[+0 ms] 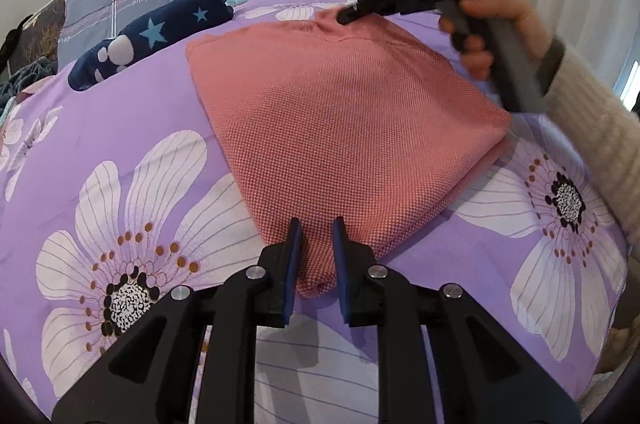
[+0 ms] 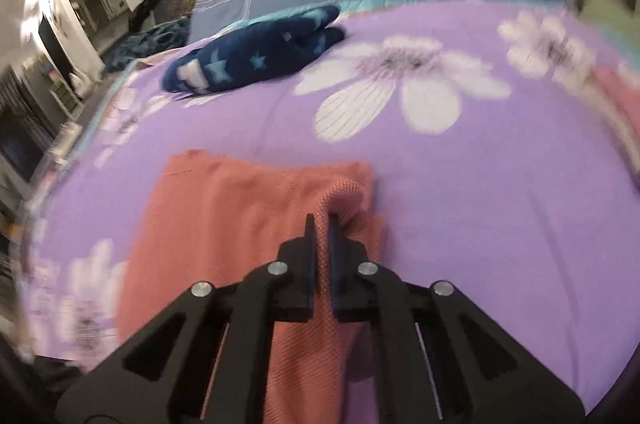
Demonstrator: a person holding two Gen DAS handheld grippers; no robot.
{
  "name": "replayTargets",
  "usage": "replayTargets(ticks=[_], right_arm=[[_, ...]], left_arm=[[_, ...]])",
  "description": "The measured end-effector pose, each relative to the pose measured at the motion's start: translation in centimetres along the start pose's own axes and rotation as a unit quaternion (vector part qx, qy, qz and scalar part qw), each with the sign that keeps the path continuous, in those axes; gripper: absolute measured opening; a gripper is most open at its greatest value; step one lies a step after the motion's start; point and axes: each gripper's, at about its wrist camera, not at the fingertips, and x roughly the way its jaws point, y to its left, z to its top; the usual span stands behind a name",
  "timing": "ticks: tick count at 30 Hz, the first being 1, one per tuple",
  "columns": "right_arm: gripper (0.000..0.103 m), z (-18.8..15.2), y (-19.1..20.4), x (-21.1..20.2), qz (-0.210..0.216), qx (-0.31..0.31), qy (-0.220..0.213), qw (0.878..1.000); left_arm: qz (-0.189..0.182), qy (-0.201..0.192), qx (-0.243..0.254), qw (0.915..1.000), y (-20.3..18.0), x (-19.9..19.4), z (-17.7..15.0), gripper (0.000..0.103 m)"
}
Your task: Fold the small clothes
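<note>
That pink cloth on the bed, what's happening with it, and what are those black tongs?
A person is folding a pink garment on a purple flowered bedspread with a hand-held gripper in each hand. The right gripper is shut on a pinch of fabric at the far edge. The left gripper straddles the near corner, with cloth between its pads; whether it grips is unclear. A dark blue starred piece lies beyond, apart.
</note>
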Motion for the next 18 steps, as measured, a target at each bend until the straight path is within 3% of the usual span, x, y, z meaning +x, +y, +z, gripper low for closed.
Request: replayTargets(ticks=[1, 4, 5, 6, 9, 10, 12, 15, 18], right_arm=[[0.004, -0.3, -0.9, 0.9, -0.014, 0.007, 0.006, 1.0], [0.006, -0.8, -3.6, 1.5, 0.039, 0.068, 0.008, 0.997], [0.015, -0.8, -3.6, 1.1, 0.038, 0.071, 0.007, 0.997], [0.022, -0.6, -3.3, 0.5, 0.013, 0.063, 0.002, 0.998], [0.024, -0.4, -1.9, -1.9, -0.025, 0.04, -0.023, 0.999], [0.023, -0.5, -1.4, -2.9, -0.014, 0.037, -0.031, 0.999], [0.022, -1.6, 0.3, -5.6, 0.058, 0.025, -0.039, 0.997], [0.022, -5.1, 3.1, -8.1, 0.122, -0.02, -0.019, 0.992], [0.022, -9.3, 4.0, -8.1, 0.072, -0.047, 0.02, 0.996]], left_arm=[[-0.003, -0.002, -0.002, 1.0, 0.0, 0.0, -0.1, 0.017], [-0.004, -0.004, -0.002, 1.0, -0.1, -0.1, -0.1, 0.018], [-0.004, -0.004, -0.002, 1.0, -0.1, -0.1, -0.1, 0.018], [-0.004, -0.004, -0.002, 1.0, -0.1, -0.1, -0.1, 0.018], [-0.001, -0.007, 0.0, 1.0, -0.2, -0.1, -0.3, 0.018], [0.001, -0.008, 0.001, 1.0, -0.3, -0.2, -0.3, 0.018], [0.003, -0.008, 0.003, 1.0, -0.4, -0.2, -0.4, 0.018], [0.001, -0.009, 0.001, 1.0, -0.3, -0.3, -0.5, 0.018], [0.0, -0.009, 0.0, 1.0, -0.3, -0.4, -0.4, 0.018]])
